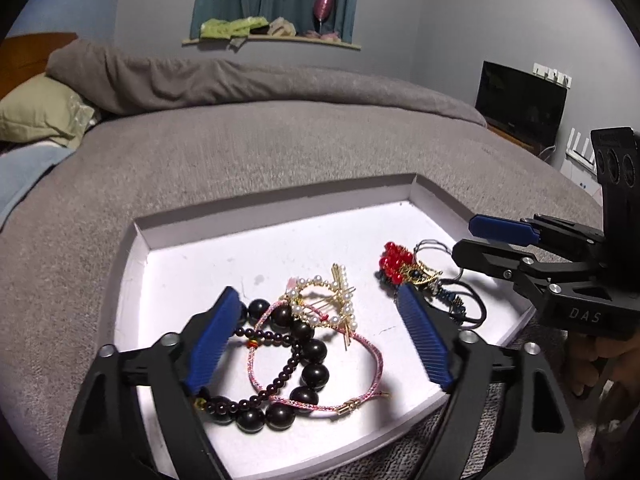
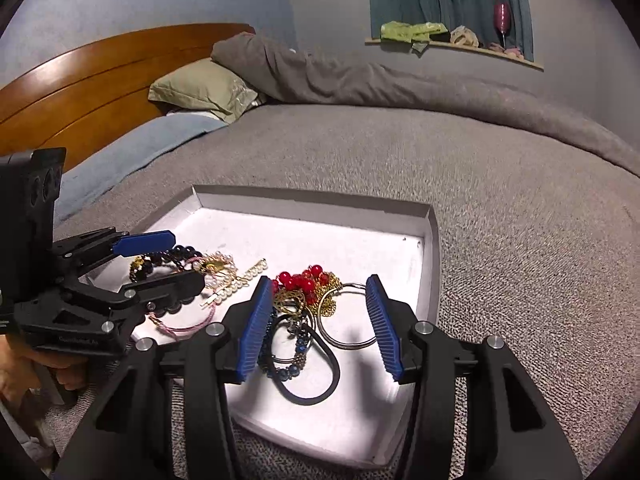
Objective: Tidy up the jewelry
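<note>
A shallow white tray (image 1: 192, 264) lies on the grey bed and holds two heaps of jewelry. My left gripper (image 1: 320, 336) is open, its blue pads either side of a dark bead bracelet (image 1: 310, 372), a pink cord bracelet (image 1: 360, 364) and a pearl hair clip (image 1: 320, 300). My right gripper (image 2: 324, 328) is open over a red bead piece (image 2: 302, 280), a silver ring (image 2: 352, 320), a black hair tie (image 2: 316, 372) and a blue bead bracelet (image 2: 296, 356). Each gripper shows in the other's view: the right one (image 1: 468, 240), the left one (image 2: 184, 256). The tray (image 2: 400, 420) shows there too.
The grey blanket (image 1: 280, 148) covers the bed all around the tray. A green pillow (image 2: 200, 88) and a wooden headboard (image 2: 80, 88) are at the far left. A black screen (image 1: 520, 100) stands at the right wall. A shelf with clutter and a pink glass (image 1: 323, 8) hangs on the wall.
</note>
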